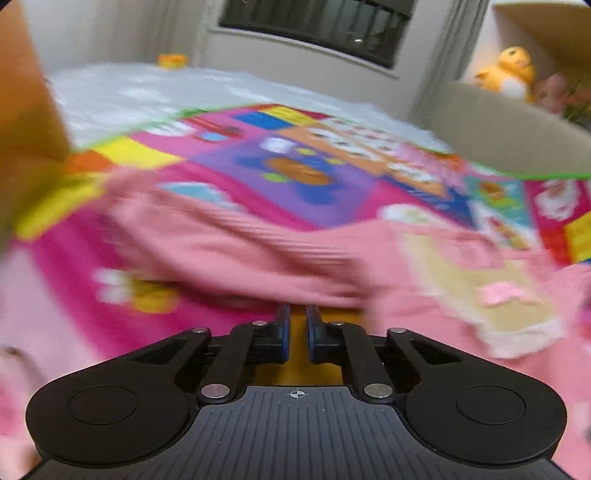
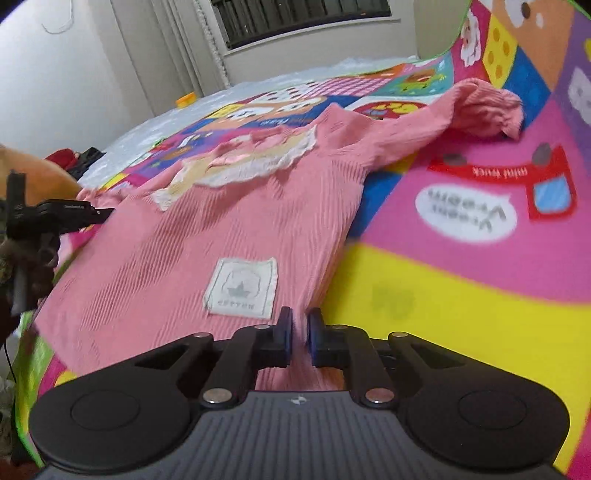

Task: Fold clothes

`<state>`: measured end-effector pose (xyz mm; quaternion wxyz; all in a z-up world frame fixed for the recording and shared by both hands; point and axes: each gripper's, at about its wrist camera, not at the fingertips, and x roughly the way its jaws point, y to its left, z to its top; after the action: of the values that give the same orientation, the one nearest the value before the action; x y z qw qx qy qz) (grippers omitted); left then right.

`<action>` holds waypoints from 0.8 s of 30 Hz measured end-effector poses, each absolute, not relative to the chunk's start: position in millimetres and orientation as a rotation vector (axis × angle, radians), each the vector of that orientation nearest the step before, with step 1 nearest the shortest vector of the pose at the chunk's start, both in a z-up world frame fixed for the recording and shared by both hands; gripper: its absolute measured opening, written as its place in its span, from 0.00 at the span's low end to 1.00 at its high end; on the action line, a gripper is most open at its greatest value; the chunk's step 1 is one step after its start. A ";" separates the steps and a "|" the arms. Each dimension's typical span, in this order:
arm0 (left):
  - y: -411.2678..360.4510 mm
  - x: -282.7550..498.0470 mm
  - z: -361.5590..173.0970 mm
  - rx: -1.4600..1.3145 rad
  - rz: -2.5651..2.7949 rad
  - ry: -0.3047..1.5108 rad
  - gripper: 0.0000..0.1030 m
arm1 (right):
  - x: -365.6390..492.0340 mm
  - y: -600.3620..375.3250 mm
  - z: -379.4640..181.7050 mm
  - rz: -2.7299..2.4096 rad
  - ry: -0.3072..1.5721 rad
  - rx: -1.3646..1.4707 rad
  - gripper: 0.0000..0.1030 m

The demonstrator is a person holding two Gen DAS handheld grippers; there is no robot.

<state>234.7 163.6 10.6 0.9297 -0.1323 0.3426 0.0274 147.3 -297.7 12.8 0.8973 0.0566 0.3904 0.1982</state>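
**Pink sweater spread on the play mat, both claws at its edges**

Biggest thing in view: the cartoon-print play mat, loud in pink, yellow, blue and purple, covering the surface under everything. Beyond its green-trimmed far edge there's a white sheet, and a dark window sits in the back wall.

On the mat lies the pink ribbed sweater, front side up, body spread flat. One sleeve is flung out toward the upper right of the right wrist view, its cuff crumpled on the mat. A cream frilled panel crosses the chest, and a white square label sits near the hem.

Now the right gripper — it's down at that hem, jaws drawn nearly together with pink fabric showing in the narrow gap, clenched on the sweater's bottom edge just beside the label.

Over to the left gripper: the view is heavily blurred. Jaws pulled close, only a slim gap, tips reaching the sweater's near edge — whether cloth is actually pinched, I cannot tell. The right wrist view catches it at the sweater's far-left edge.

Small stuff in the background: a yellow plush duck on the right, a little yellow container far back on the sheet.
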 end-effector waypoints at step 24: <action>62.1 157.3 0.9 -0.260 -0.388 0.705 0.69 | 156.0 -242.8 -1.4 0.459 0.659 0.020 0.71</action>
<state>157.3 62.1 0.9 0.9119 -0.1261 0.3421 -0.1885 156.0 -242.8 -1.4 0.9203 0.0096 0.3208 0.2236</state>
